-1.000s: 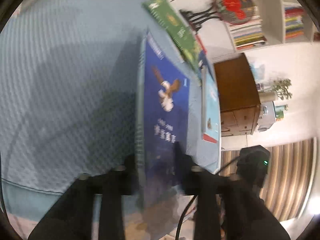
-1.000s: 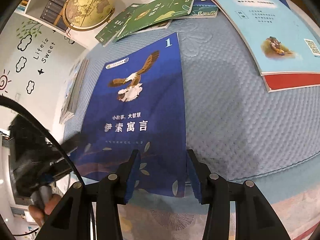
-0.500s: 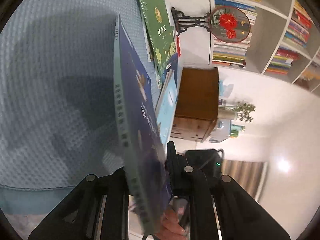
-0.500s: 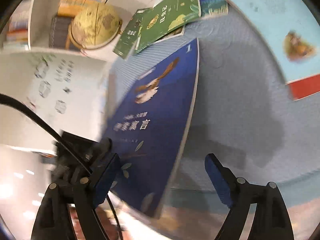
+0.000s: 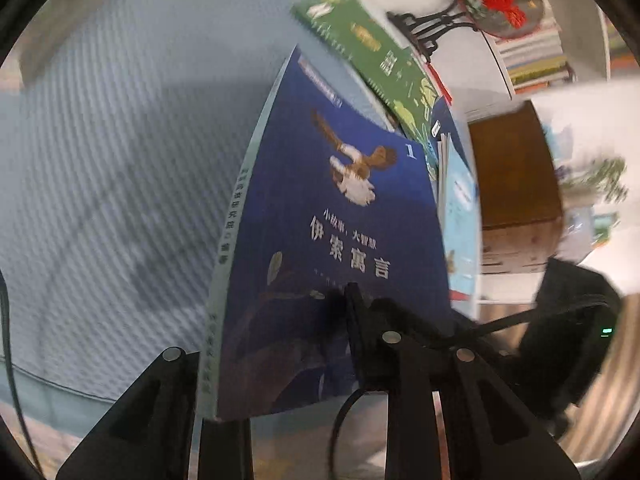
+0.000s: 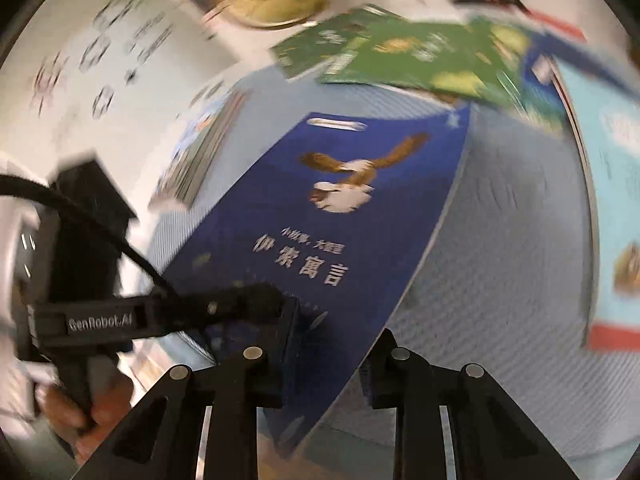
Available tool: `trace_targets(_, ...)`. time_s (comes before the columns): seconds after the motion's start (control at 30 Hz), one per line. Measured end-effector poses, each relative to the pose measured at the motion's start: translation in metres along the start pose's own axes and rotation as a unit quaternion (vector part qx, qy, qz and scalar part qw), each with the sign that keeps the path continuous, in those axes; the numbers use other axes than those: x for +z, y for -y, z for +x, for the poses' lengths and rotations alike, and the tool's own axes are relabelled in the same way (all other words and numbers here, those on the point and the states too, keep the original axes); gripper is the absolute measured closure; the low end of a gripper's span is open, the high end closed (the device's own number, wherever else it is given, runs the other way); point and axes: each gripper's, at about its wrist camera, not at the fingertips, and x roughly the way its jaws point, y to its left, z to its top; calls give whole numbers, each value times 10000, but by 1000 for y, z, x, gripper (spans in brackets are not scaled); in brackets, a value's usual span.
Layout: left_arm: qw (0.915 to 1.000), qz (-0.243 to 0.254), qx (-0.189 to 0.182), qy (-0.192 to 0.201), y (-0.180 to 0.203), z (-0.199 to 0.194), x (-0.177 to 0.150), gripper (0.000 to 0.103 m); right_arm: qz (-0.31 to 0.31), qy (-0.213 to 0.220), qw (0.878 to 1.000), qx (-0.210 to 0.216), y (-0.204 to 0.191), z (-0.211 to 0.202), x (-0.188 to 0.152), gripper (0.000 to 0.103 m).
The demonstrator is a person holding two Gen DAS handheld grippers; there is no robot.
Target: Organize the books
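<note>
Quilted blue cover (image 5: 100, 160) spreads over the surface that carries the books; I cannot tell whether it is a desk or a bed. Behind it a bookshelf (image 5: 532, 56) holds packed rows of books, and a wooden cabinet (image 5: 516, 168) stands lower down, its contents hidden.

Off the cover and tilted up on its spine side is the blue book (image 5: 340, 220), held between the 2 tools. The left hand-held gripper (image 5: 272, 332) pinches its lower edge near the spine, 1 finger on the front cover and 1 behind. Its jaws have just been opening a little, but the book is between them and gripped. The right hand-held gripper (image 6: 332, 356) has just been closing and is now as narrow as it gets. The book's lower corner on the open-page side runs between its fingers, and it appears to bear on it, though blur hides the contact.

I judge the book a light, thin paperback with a glossy cover. It should be fairly stiff near the spine, floppy toward the far corner and apt to slip from a shallow pinch. A deeper hold on the spine edge looks safest, with the 2nd tool steadying the page side.

2 green books (image 5: 380, 64) lie overlapped at the far edge. A light-blue book (image 6: 608, 200) lies flat to the right, and a low stack (image 6: 200, 152) sits at the left edge.
</note>
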Motion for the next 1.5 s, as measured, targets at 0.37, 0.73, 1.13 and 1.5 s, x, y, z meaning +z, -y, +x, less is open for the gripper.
trace_targets(0.37, 9946, -138, -115, 1023, -18, -84, 25, 83, -825, 185, 9942, 662, -54, -13, 52, 78)
trace_targets(0.73, 9851, -45, 137, 1712, -101, -167, 100, 83, -1163, 618, 9885, 745, -170, 55, 137, 77)
trace_targets(1.13, 9903, -295, 36, 1360, -183, -161, 155, 76, -81, 144, 9925, 1208, -187, 137, 175, 75)
trace_targets(1.5, 9944, -800, -15, 686, -228, -144, 135, 60, 346, -182, 9938, 1036, -182, 176, 161, 75)
